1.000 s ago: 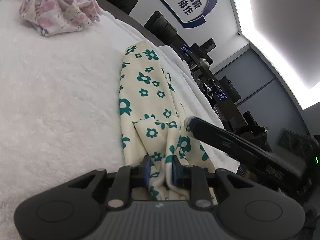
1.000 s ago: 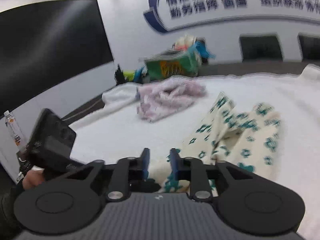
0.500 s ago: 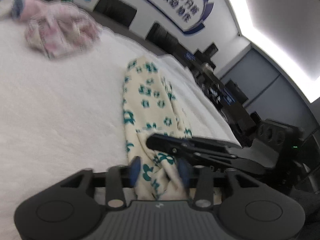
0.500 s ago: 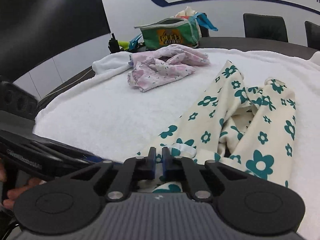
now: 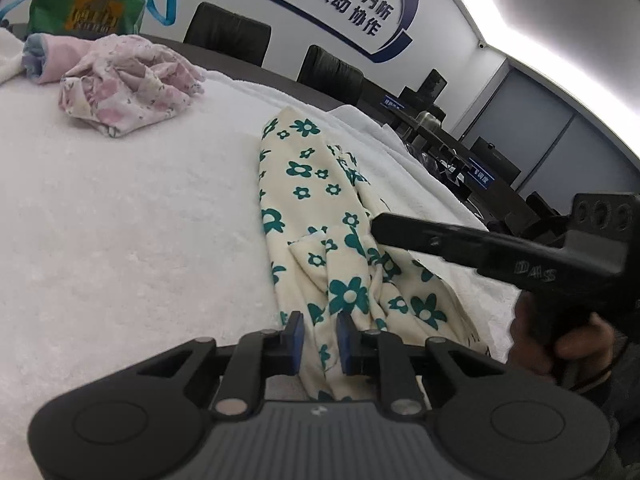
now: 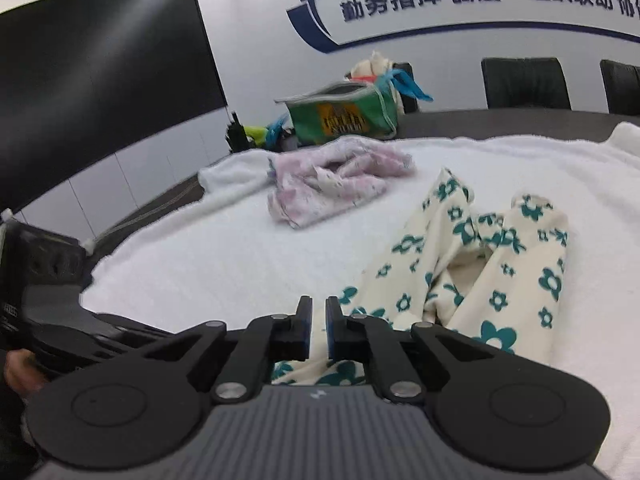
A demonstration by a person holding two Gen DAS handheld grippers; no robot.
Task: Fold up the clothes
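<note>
A cream garment with teal flowers point(image 5: 308, 184) lies bunched lengthwise on the white towel-covered table point(image 5: 120, 220). My left gripper point(image 5: 319, 334) is shut on its near end, with cloth between the blue pads. My right gripper point(image 6: 317, 322) is shut on the same garment point(image 6: 492, 264) at its near edge; cloth shows between and below the pads. In the left wrist view the right gripper's black fingers point(image 5: 440, 236) lie across the garment from the right.
A crumpled pink floral garment point(image 5: 128, 84) lies at the far side, also in the right wrist view point(image 6: 332, 184). A green bag point(image 6: 344, 114) stands behind it. Black chairs point(image 5: 228, 36) line the far edge. A large dark screen point(image 6: 100, 80) is at left.
Both grippers have shifted with the near end of the flowered garment in hold. The right gripper's fingers now lie farther right and higher across the cloth in the left wrist view.
</note>
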